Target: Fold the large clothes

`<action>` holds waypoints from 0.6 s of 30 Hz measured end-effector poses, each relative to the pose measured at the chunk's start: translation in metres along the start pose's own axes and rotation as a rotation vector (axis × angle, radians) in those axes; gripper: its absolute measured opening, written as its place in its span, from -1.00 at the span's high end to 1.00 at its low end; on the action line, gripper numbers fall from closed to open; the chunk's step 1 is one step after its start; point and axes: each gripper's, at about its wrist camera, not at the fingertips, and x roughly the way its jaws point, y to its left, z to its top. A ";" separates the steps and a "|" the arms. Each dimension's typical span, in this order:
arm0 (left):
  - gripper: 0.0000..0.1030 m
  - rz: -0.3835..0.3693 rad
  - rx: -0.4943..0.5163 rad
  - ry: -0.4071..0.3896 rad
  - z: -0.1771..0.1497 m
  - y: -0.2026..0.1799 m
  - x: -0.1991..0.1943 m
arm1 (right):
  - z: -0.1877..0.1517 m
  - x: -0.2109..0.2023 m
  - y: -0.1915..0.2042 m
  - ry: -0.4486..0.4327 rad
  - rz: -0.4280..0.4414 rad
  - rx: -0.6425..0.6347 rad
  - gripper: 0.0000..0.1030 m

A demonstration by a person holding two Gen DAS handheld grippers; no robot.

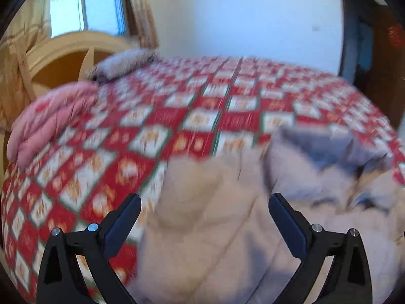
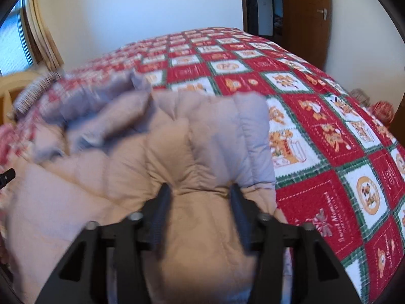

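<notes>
A puffy quilted down jacket (image 2: 157,157), pale beige with greyish-lilac panels, lies crumpled on a bed covered by a red, white and green patchwork quilt (image 2: 329,131) printed with small bear motifs. In the right wrist view the jacket fills the lower left and centre of the frame, and the quilt runs off to the upper centre and right.

The right gripper (image 2: 200,197) sits at the bottom centre of that view with a thick fold of the beige jacket between its two black fingers. The padding bulges up between them and both pads appear to touch it (motion blur makes the contact hard to judge), so whether it is pinched or only resting there cannot be told.

In the left wrist view, which is heavily blurred, the left gripper (image 1: 204,204) at the bottom of the frame has its fingers spread wide apart, with nothing clamped; the jacket (image 1: 227,215) lies beyond and beneath them in the lower centre and right. A folded pink padded blanket (image 1: 50,124) rests at the left edge of the bed, with a cream wooden headboard (image 1: 73,48) and a window (image 1: 86,2) in the upper left. A brown wooden door (image 2: 306,17) stands at the upper right of the right wrist view.
</notes>
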 end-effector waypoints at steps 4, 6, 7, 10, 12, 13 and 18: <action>-0.96 -0.068 0.062 0.020 0.040 -0.023 0.016 | 0.040 -0.024 0.009 -0.096 0.063 0.022 -0.51; -0.96 -0.076 0.076 0.015 0.055 -0.033 0.029 | 0.061 -0.018 0.020 -0.076 0.121 0.007 -0.51; -0.96 -0.077 0.082 0.006 0.063 -0.039 0.037 | 0.073 -0.014 0.028 -0.072 0.131 -0.016 -0.51; -0.96 -0.075 0.168 0.023 0.070 -0.061 0.065 | 0.095 0.003 0.059 -0.059 0.113 -0.162 -0.63; -0.96 -0.051 0.218 0.053 0.065 -0.072 0.088 | 0.102 0.021 0.079 -0.024 0.115 -0.270 -0.79; -0.97 -0.049 0.230 0.071 0.062 -0.077 0.101 | 0.104 0.031 0.088 -0.013 0.108 -0.320 -0.79; -0.40 -0.110 0.253 0.106 0.050 -0.085 0.123 | 0.114 0.083 0.111 0.052 0.053 -0.452 -0.61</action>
